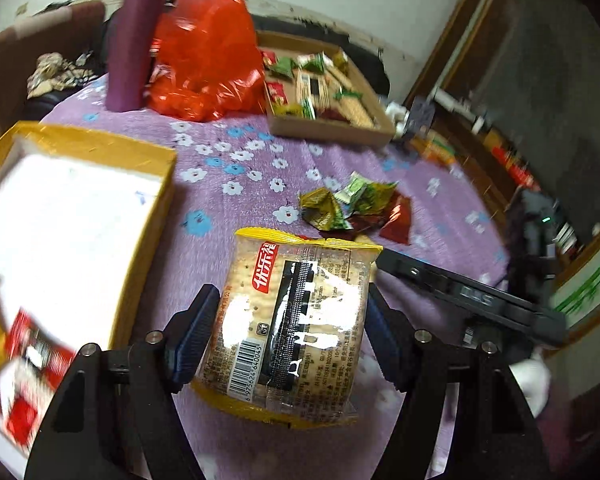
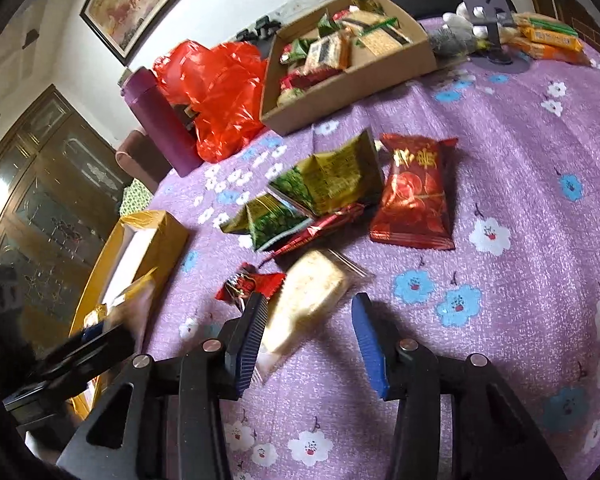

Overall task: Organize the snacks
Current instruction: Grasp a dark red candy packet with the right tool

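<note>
Left wrist view: the left gripper (image 1: pixel 288 332) clamps a cracker pack (image 1: pixel 296 332) across its width, both blue pads pressed to its sides. The pack's long axis runs from 6 to 12 o'clock, leaning slightly toward 1; its yellow sealed end points away from the camera, the barcode end toward it. It is held above the purple floral cloth (image 1: pixel 236 208). At 9 o'clock stands a yellow box (image 1: pixel 148 216) with a white interior. At 1 o'clock a loose heap of snacks (image 1: pixel 352 208) lies on the cloth. Farther, at 12 to 1 o'clock, a cardboard tray (image 1: pixel 332 130) holds mixed packets, with a red bag (image 1: pixel 208 60) and a purple bottle (image 1: pixel 134 48) at 11.

Right wrist view: the right gripper (image 2: pixel 312 336) stands part open, pads apart. A pale biscuit pack (image 2: pixel 308 300) lies on the cloth between the fingers, near the left pad; contact cannot be told. Its long axis runs from 7 to 1 o'clock. Beyond, at 1 o'clock, lies a red packet (image 2: pixel 414 196), long axis nearly 6 to 12.
</note>
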